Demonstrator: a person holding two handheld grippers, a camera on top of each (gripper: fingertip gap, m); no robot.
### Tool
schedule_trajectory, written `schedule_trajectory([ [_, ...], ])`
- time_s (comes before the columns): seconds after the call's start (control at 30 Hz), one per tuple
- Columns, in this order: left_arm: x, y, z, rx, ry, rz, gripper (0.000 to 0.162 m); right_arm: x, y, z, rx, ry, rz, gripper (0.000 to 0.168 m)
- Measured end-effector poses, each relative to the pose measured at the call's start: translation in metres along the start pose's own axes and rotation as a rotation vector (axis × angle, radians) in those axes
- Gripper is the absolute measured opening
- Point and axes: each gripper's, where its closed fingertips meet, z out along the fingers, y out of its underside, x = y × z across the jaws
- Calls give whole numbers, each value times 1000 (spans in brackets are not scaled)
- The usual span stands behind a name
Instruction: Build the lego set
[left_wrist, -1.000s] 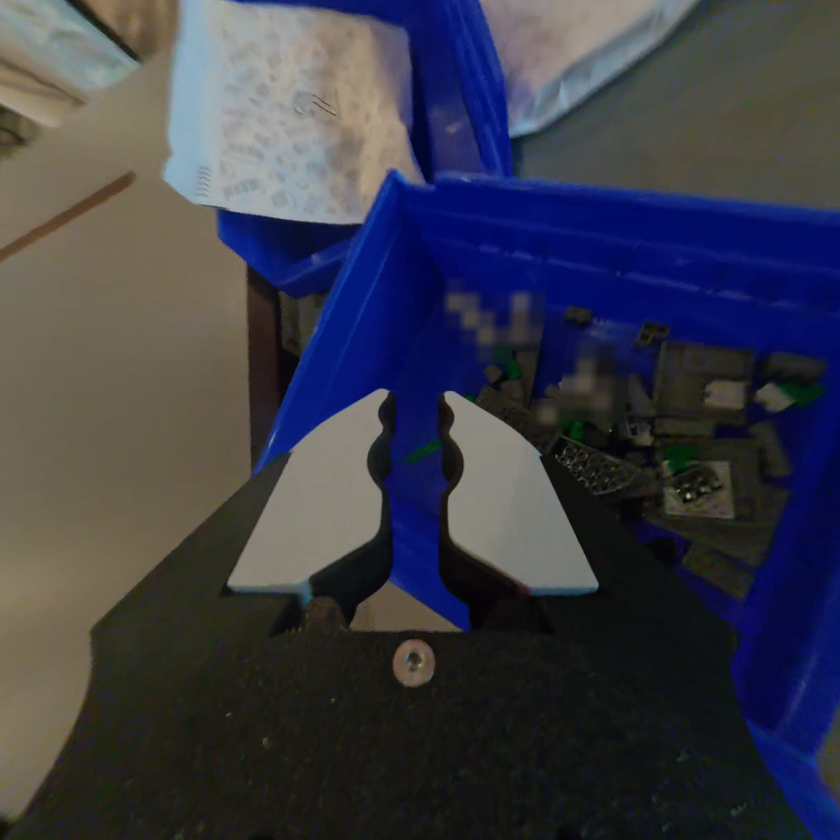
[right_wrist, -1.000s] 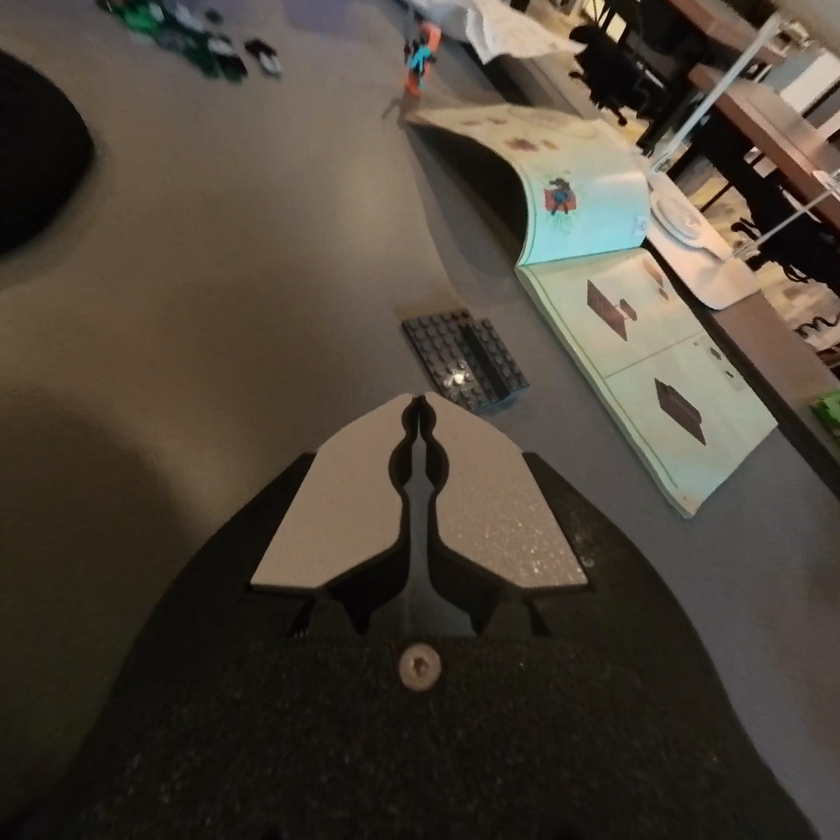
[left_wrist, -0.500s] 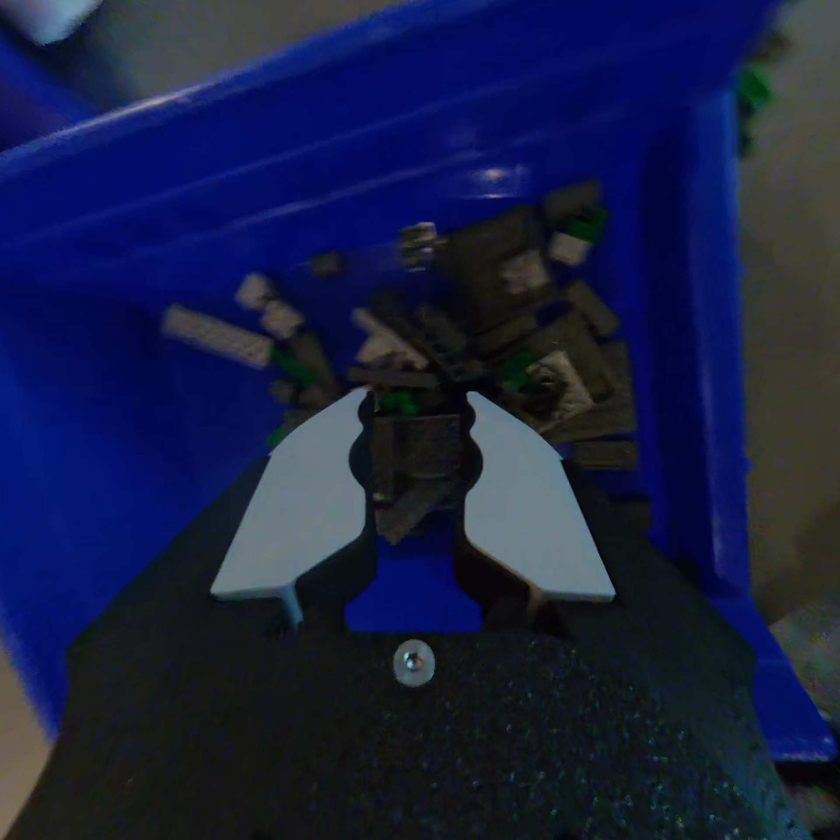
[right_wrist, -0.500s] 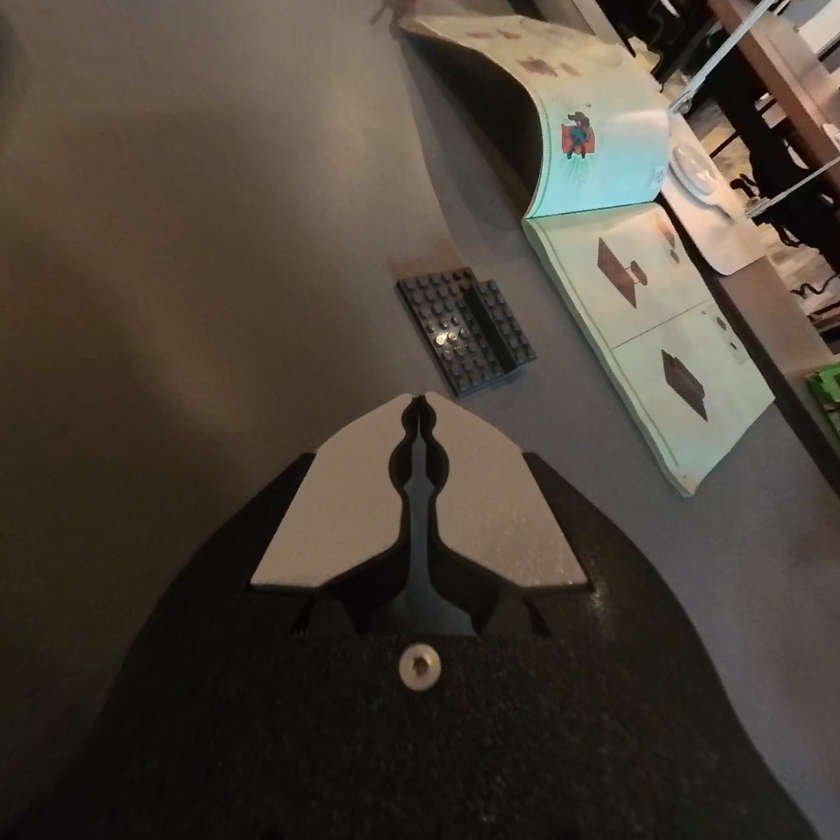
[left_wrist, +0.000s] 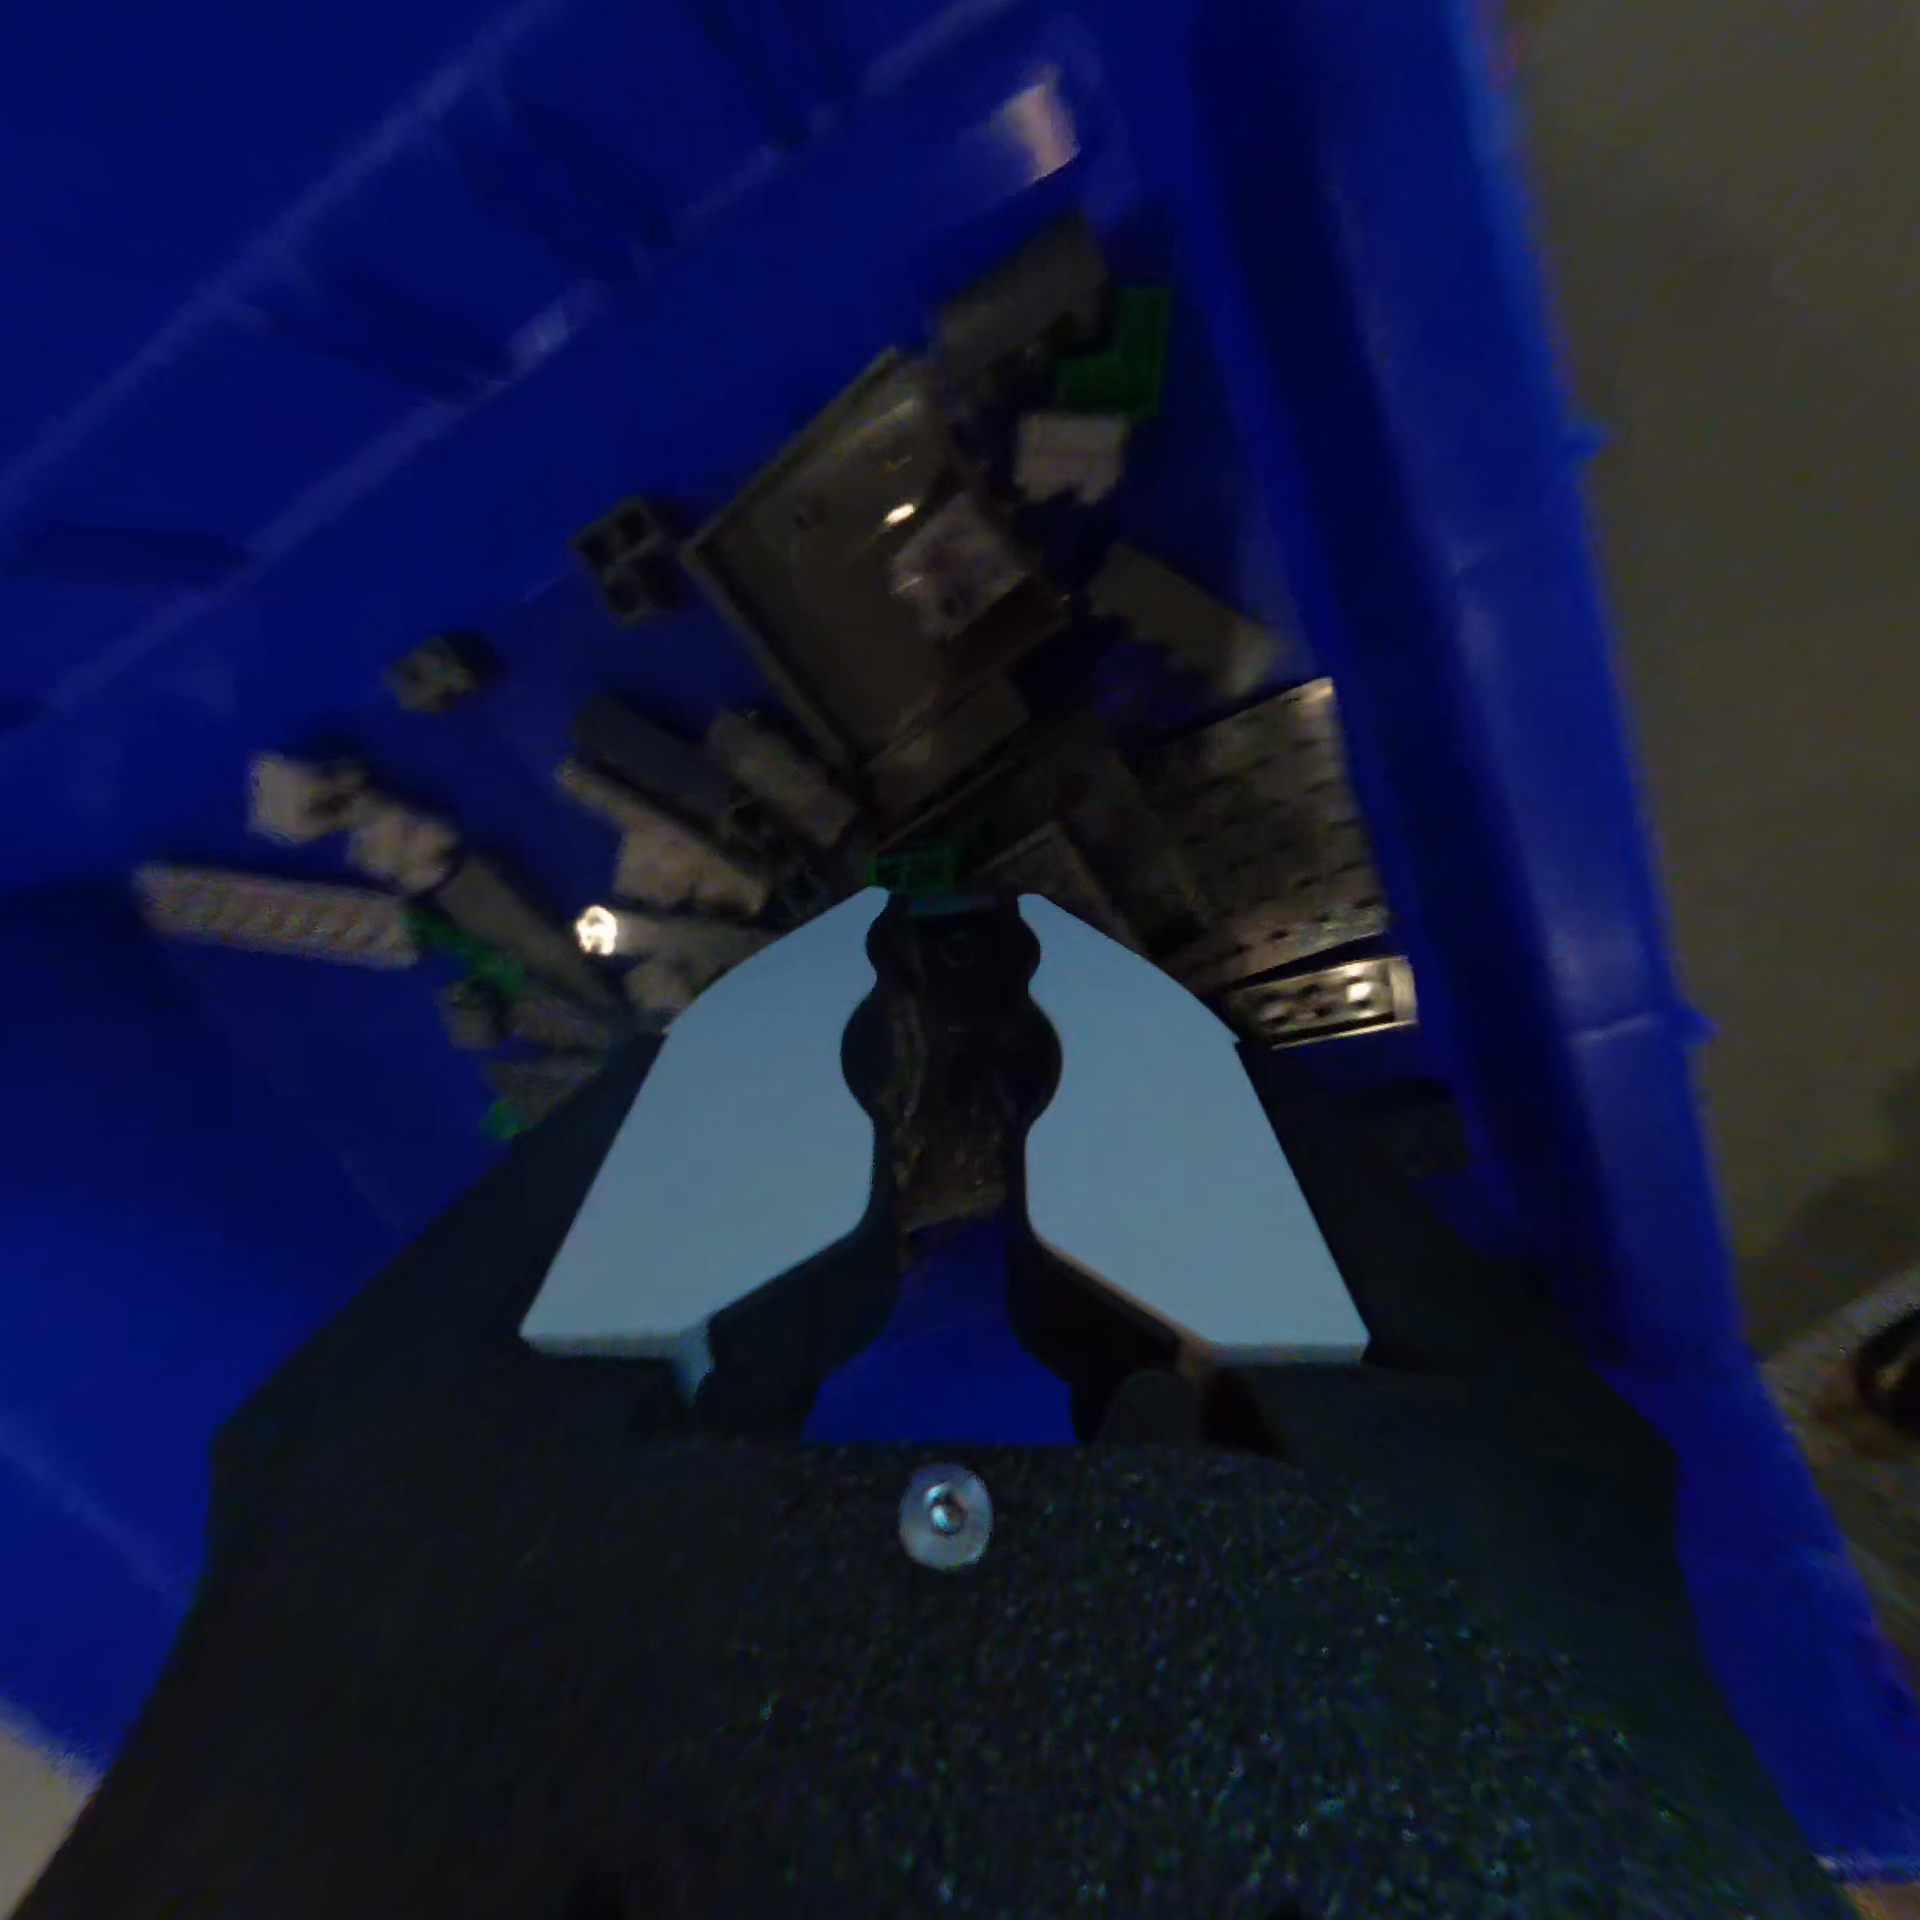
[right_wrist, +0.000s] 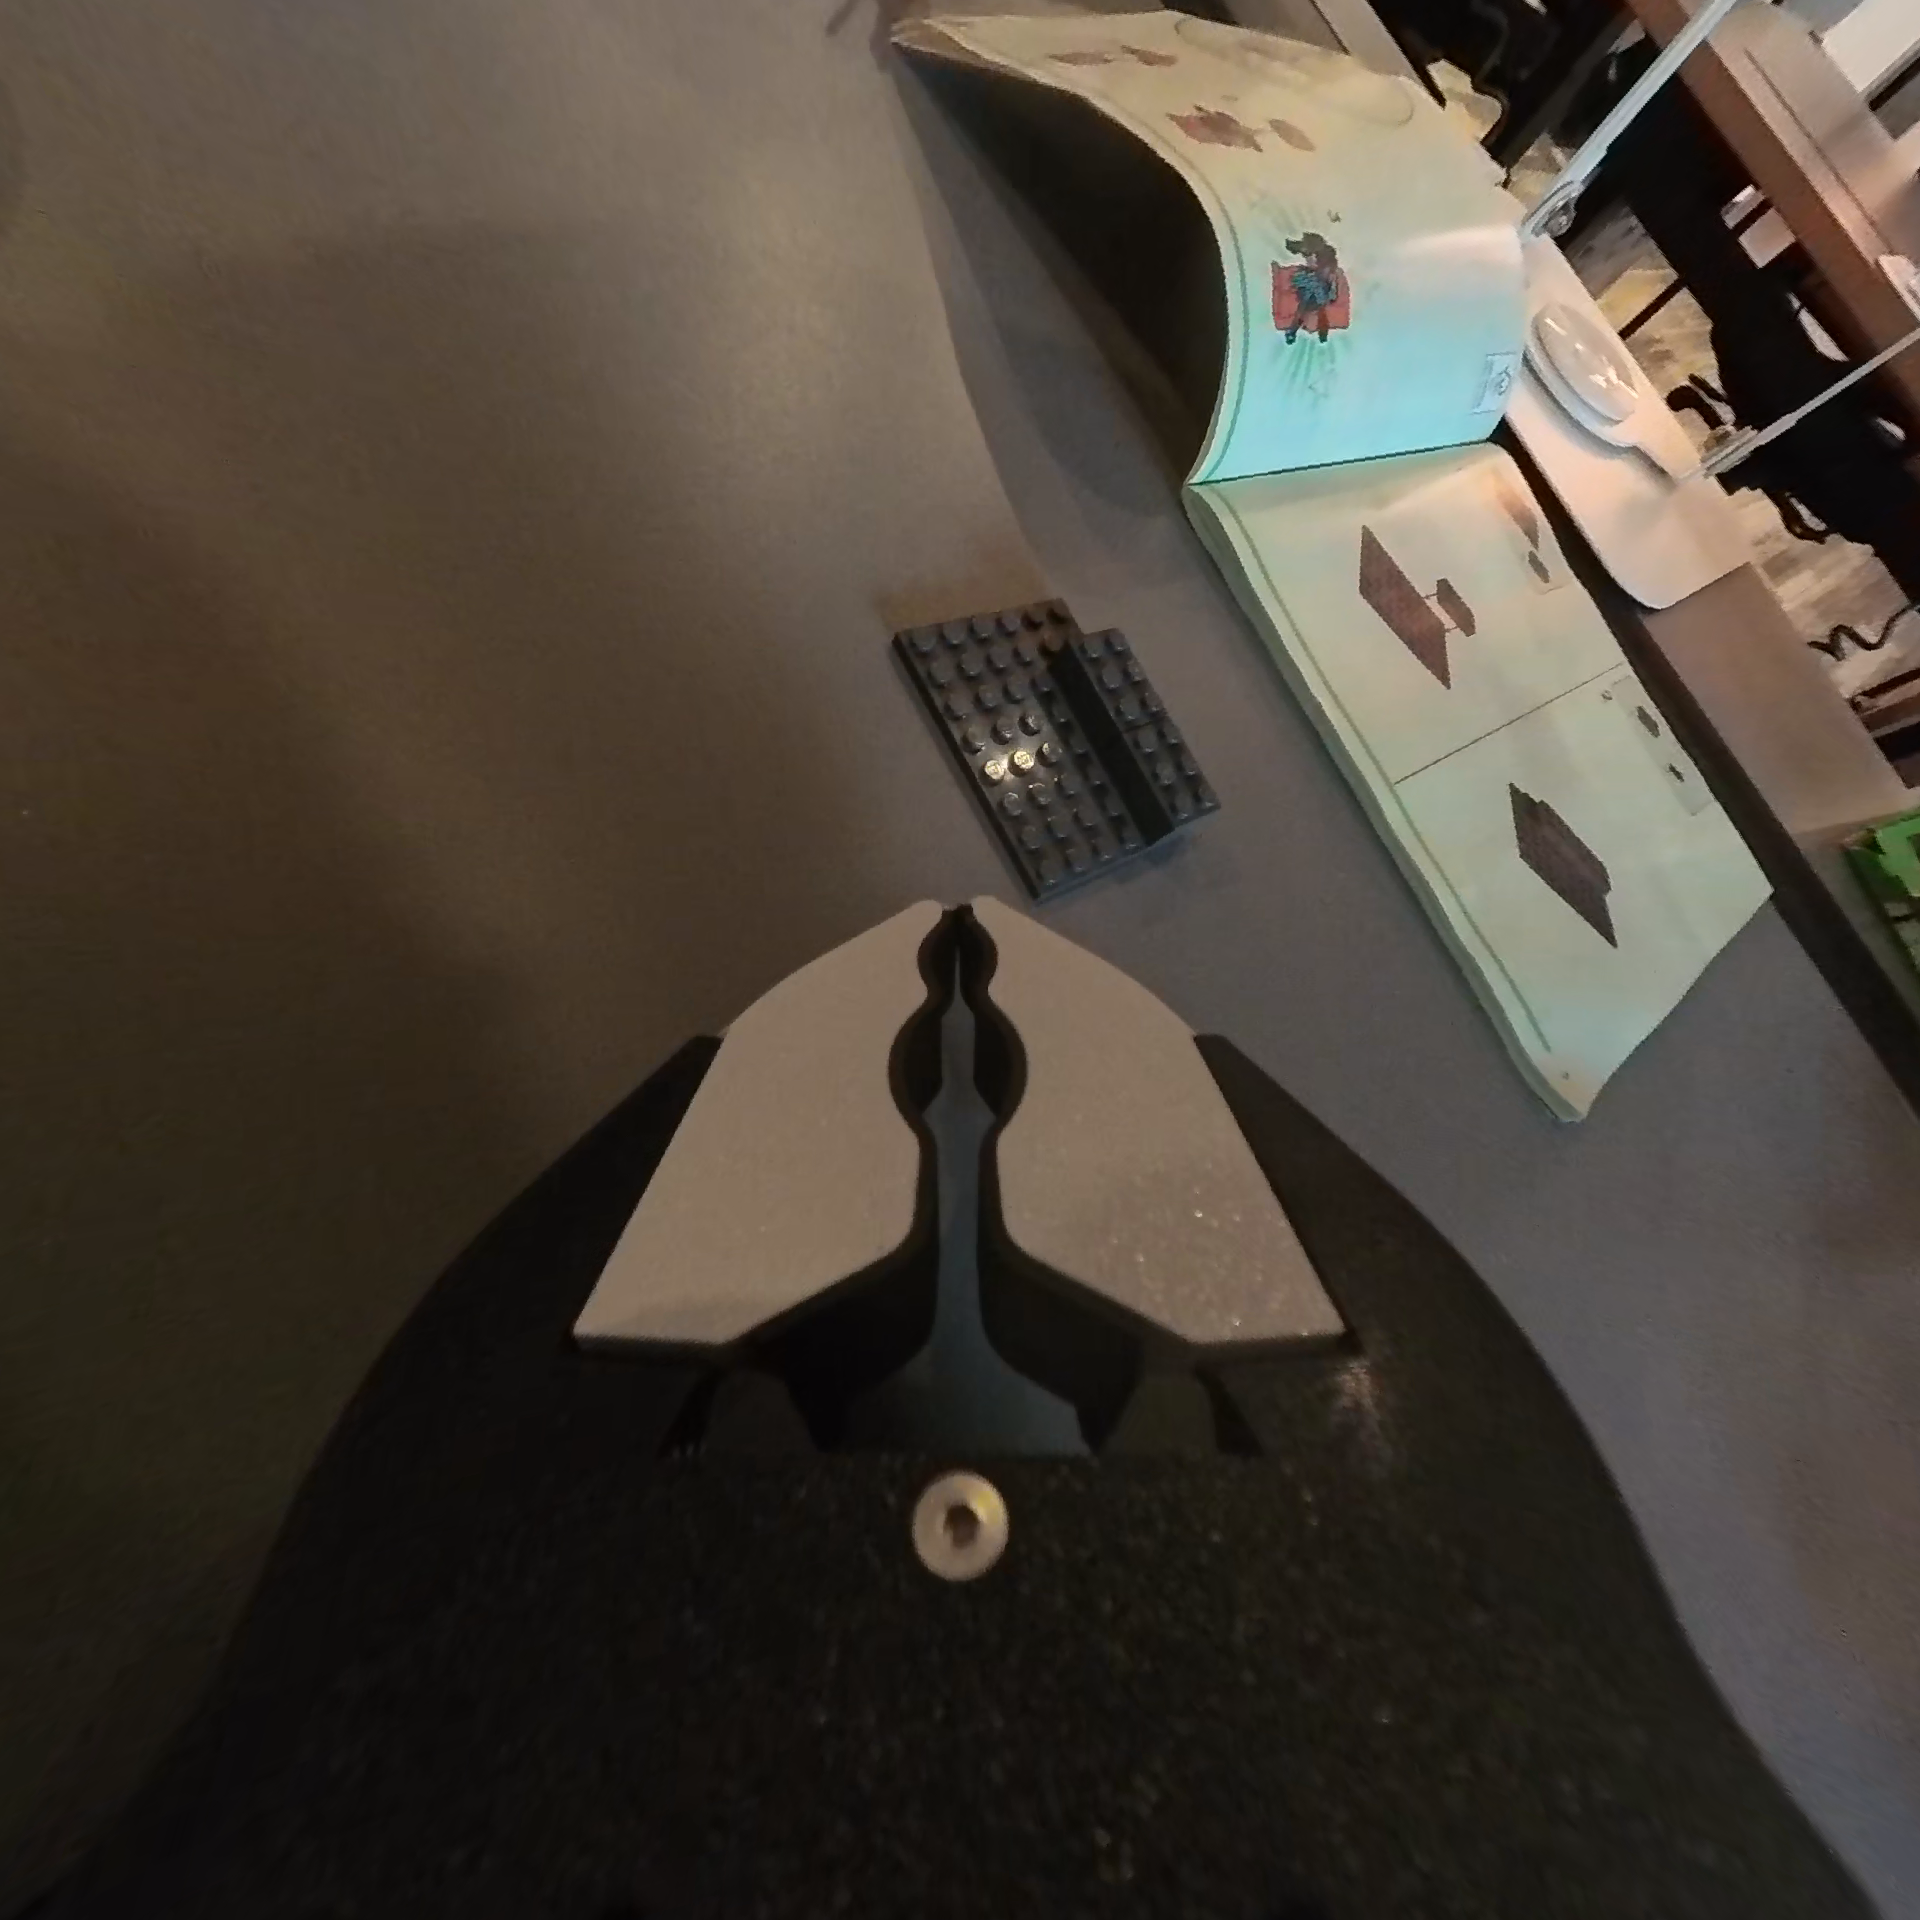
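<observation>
In the left wrist view my left gripper (left_wrist: 953, 899) reaches down into a blue bin (left_wrist: 416, 416). The bin holds a heap of loose lego pieces (left_wrist: 883, 582), mostly dark grey with some white and green. The jaws stand a little apart, with dark grey pieces lying between them; whether they touch a piece is unclear. A small green piece (left_wrist: 914, 868) lies just past the tips. In the right wrist view my right gripper (right_wrist: 961, 912) is shut and empty, hovering just short of a dark grey studded plate assembly (right_wrist: 1039, 748) on the grey table.
An open instruction booklet (right_wrist: 1455, 623) lies to the right of the plate, its far page curled up. The table edge (right_wrist: 1766, 727) runs beyond it, with furniture past it. The bin's right wall (left_wrist: 1403, 623) stands close to my left gripper. The grippers' ends are close to 50 centimetres from one another.
My left gripper has gone from outside the bin's corner down into the bin, over the pieces, and its jaws narrowed slightly. My right gripper has drawn closer to the grey plate, staying shut.
</observation>
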Motion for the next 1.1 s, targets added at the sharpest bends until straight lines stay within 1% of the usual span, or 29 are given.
schedule_trajectory([
  [0.13, -32, 13, -9, -16, -131, -85, 19, 0, -1, -1, 7, 1, 2, 0],
  [0.23, -45, 20, -18, -5, -169, -166, 19, 1, -1, -1, 9, 1, 6, 0],
  [0.27, -48, 21, -20, 5, -185, -183, 22, 1, -1, -1, 10, 1, 7, 0],
  [0.47, -53, 3, -34, 115, -228, -250, 37, 1, -1, -2, 13, 0, 10, 0],
  [0.53, -44, -12, -34, 165, -191, -230, 39, 1, -2, -2, 18, 1, 12, 0],
  [0.67, -14, -43, -26, 246, -49, -155, 36, 2, -3, -3, 27, 0, 21, 0],
  [0.77, 12, -66, -18, 301, 65, -102, 32, 2, -3, -4, 30, 1, 21, 0],
  [0.8, 18, -72, -13, 297, 86, -89, 30, 2, -3, -4, 32, 1, 22, 0],
  [0.9, 22, -76, 4, 232, 86, -61, 25, 2, -4, -4, 34, 1, 24, 0],
  [0.97, 22, -78, 12, 208, 101, -74, 21, 3, -3, -4, 34, 2, 26, 0],
  [1.03, 20, -76, 19, 187, 113, -76, 23, 3, -3, -4, 30, 3, 28, 0],
  [1.1, 20, -77, 21, 187, 122, -79, 21, 3, -2, -3, 23, 3, 29, 0],
])
